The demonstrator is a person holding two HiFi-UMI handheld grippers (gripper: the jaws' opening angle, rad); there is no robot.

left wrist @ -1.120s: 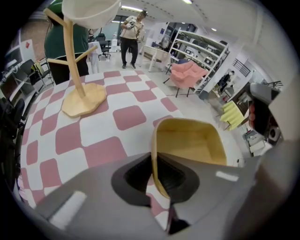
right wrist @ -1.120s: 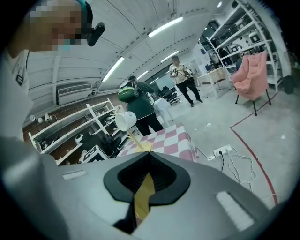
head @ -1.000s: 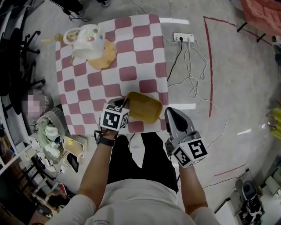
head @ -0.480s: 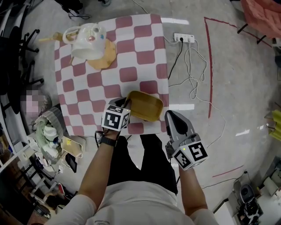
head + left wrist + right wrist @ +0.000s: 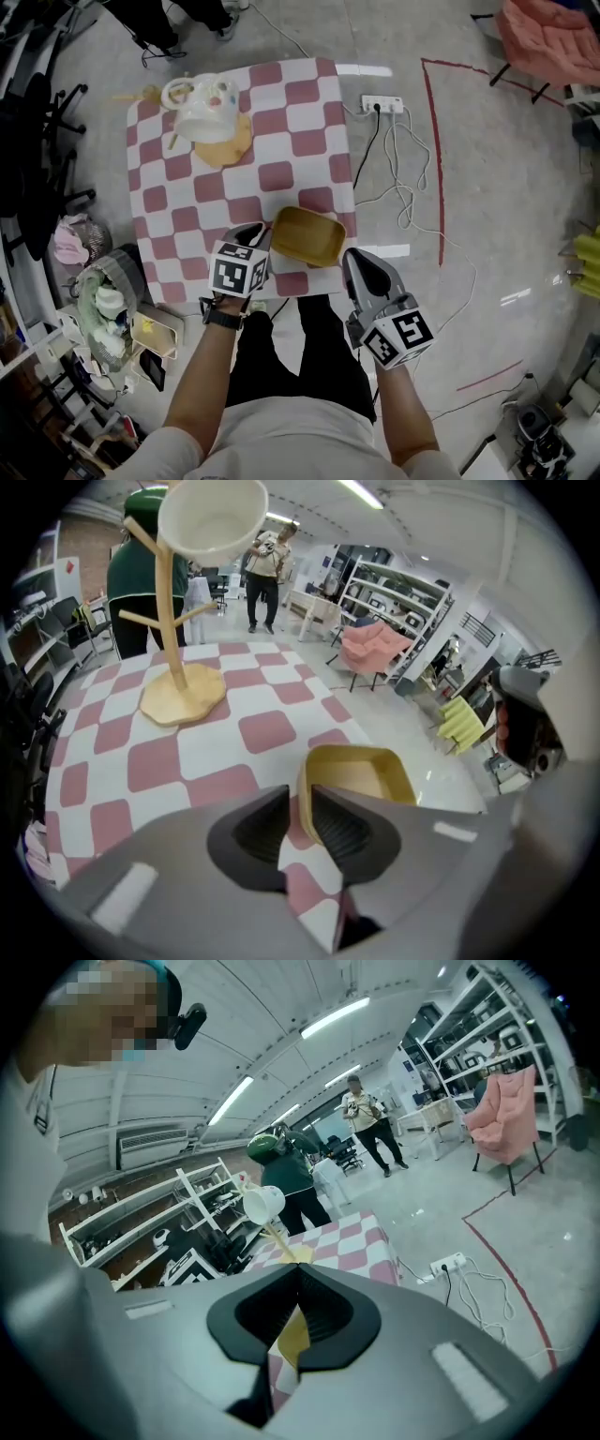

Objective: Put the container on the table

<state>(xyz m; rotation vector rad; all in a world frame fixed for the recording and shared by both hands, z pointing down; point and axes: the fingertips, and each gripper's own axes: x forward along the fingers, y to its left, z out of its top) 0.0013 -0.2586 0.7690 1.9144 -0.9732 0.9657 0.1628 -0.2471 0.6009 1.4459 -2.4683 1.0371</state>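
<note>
Checked table (image 5: 281, 122), near edge: left hand-held gripper (image 5: 298, 801) pinches yellow container (image 5: 307, 236) by its rim; right hand-held gripper (image 5: 297, 1277) closed, empty.

Lab-like workshop hall: concrete floor (image 5: 525, 187) with red tape lines (image 5: 433, 159), metal shelving racks (image 5: 403, 588), ceiling strip lights (image 5: 328, 1018).

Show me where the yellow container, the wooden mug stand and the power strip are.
yellow container (image 5: 307, 236): head view, its inside floor.
wooden mug stand (image 5: 230, 150): head view, its flat base.
power strip (image 5: 382, 103): head view, its white body.
</note>
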